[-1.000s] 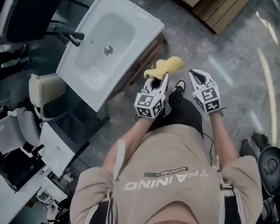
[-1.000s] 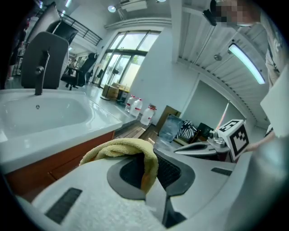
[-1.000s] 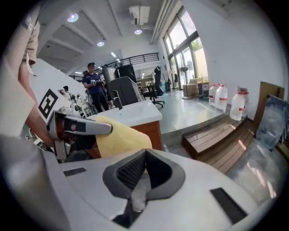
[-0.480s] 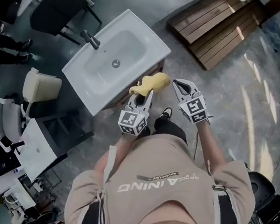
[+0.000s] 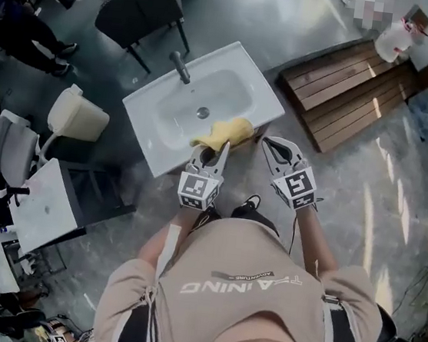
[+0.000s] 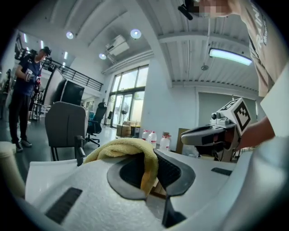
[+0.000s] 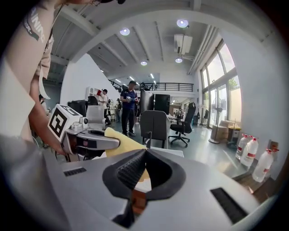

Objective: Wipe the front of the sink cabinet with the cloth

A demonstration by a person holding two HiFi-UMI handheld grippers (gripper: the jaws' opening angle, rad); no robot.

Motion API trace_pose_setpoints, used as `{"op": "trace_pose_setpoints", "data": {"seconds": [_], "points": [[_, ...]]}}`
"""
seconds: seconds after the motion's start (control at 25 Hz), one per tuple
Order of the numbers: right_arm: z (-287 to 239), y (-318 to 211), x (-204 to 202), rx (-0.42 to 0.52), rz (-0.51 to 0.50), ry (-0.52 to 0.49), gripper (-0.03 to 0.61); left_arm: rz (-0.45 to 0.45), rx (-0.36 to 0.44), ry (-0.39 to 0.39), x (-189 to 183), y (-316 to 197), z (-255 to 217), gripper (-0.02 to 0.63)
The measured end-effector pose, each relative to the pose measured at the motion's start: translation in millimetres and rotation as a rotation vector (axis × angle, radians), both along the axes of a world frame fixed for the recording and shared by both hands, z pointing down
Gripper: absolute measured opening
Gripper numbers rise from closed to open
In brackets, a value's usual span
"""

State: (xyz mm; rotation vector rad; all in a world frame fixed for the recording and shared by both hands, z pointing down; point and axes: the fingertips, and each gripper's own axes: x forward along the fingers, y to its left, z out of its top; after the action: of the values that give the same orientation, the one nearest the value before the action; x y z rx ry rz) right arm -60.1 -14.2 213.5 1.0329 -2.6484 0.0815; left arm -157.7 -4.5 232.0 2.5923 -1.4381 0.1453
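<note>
Sink basin [image 5: 166,122] overhangs the sink cabinet [image 7: 139,200], so the head view hides nearly all of the cabinet front. Only a brown patch shows past the jaws in the right gripper view, and I take that to be the cabinet. The yellow cloth [image 5: 226,133] sits at the basin's near rim, above the face it has to clean, so wiping looks not yet begun.

To do this step well, the cloth should drop below the rim and lie flat against the panel rather than stay bunched. Strokes should then run side to side and overlap, working from the top edge down. The left gripper [image 5: 212,151] is clamped on a fold of the cloth. That pinch is narrow, so pressing with the broad hanging part matters more than pressing with the tips. The right gripper [image 5: 266,142] hovers just beside it with its jaws closed together on nothing, and it should keep out of the wiping path.

The basin is smooth, glossy white, rectangular with rounded corners, and has a grey metal faucet [image 5: 182,68] at its back. The cloth is soft, looped terry, thick enough to bulge over the jaws. The gripper shells look matte and grainy, and their dark pads [image 6: 174,169] are ribbed for grip.
</note>
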Motion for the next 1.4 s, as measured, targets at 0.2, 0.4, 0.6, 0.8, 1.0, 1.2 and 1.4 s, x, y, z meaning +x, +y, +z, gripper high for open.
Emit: {"op": "trace_pose_setpoints", "data": {"seconds": [0.2,0.4,0.6,0.8,1.0,1.2,1.4], "points": [[-32.6,-5.5,-36.4,0.06,-0.029,-0.025,0.011,-0.068,0.033,0.052,-39.6,-10.8,-29.1,0.043],[-55.5,-10.7,-78.1,0.098,-0.087,-0.049,0.012,-0.138,0.062,0.041,-84.1,-17.4,-50.5,0.043],[-64.1,-8.4,-118.8,0.102,-0.158,-0.064,0.012,-0.216,0.082,0.078,-128.5,-16.6,-71.4,0.043],[-72.0,-5.3,-136.5,0.091,-0.188,-0.099,0.012,-0.278,0.096,0.038,-155.4,-8.6,-85.0,0.043],[-74.0,-11.5,-141.8,0.052,-0.161,-0.148,0.012,-0.351,0.086,0.014,-183.7,2.4,-83.5,0.043],[-70.4,-7.8,-139.4,0.027,-0.154,-0.159,0.011,-0.395,0.086,0.046,-200.2,14.9,-84.6,0.043],[-70.8,6.1,-139.8,0.05,-0.148,-0.137,0.012,-0.391,0.079,0.047,-206.7,22.8,-81.5,0.043]]}}
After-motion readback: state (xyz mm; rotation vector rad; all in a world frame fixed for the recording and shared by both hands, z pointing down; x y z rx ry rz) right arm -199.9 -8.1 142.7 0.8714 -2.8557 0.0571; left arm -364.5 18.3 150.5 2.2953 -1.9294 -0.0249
